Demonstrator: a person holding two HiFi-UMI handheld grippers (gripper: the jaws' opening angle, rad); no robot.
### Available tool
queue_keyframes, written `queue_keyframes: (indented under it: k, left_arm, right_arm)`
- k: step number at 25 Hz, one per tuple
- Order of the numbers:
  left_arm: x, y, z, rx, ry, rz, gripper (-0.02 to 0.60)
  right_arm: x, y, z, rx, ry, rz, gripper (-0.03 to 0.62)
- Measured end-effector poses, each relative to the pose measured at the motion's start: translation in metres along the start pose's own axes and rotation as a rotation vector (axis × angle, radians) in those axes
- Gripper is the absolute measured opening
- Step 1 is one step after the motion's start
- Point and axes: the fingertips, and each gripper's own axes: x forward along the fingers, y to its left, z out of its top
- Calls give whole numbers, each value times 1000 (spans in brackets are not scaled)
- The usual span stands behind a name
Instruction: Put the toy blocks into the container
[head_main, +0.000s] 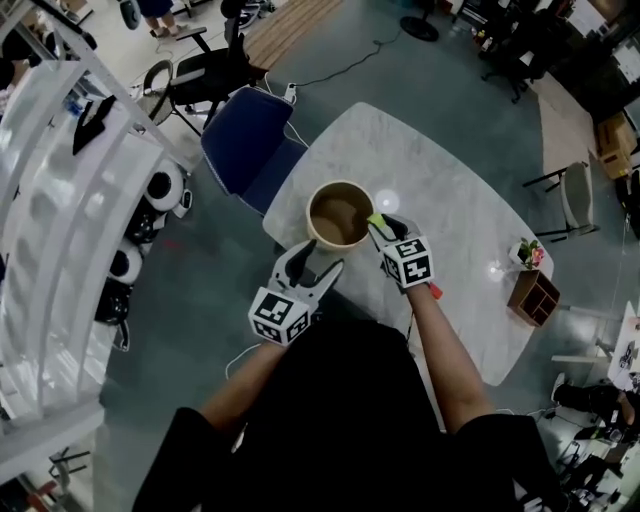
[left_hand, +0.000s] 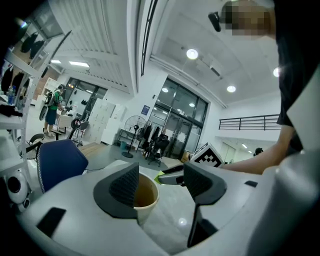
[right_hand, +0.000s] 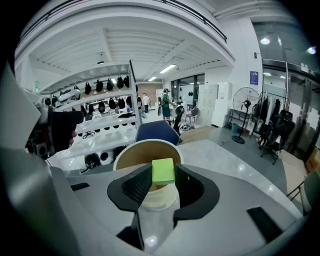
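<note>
White marble-patterned table carries the container, a round paper tub with a brown inside. It stands open near the middle of the head view. I judge that this tub is light and a little soft at the wall, so a push on its rim can slide or tip it.

At about 7 o'clock from the tub is the left gripper. Its jaws stand wide apart with nothing between them, close to the tub's wall; I cannot tell if one jaw touches it.

At about 4 o'clock from the tub, the right gripper has its jaws closed narrow on the green block. The pads press on two opposite flat sides, and the block sits at the jaw tips, just at the near rim of the tub.

The block seems small, light and stiff, with flat faces that are not slippery. The two parallel sides are the good place for the grip, and it probably survives a short fall.
</note>
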Motion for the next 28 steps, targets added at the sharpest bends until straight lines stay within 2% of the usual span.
queue_keyframes:
  k: [7,18,24,28]
  left_arm:
    - [-13,28,9,-15,-25,10,256]
    - [-20,64,4,-71,-21,52,256]
    - [-18,77,-6,-112,-2,69,256]
    - [-19,84,-12,-143,6,80,256]
  right_arm:
    - [31,28,20,-29,22,43,135]
    - [84,56,33,-127,122,167,135]
    - [110,59,11,-114,273,235,135]
    - [126,67,4,-170,362,268,135]
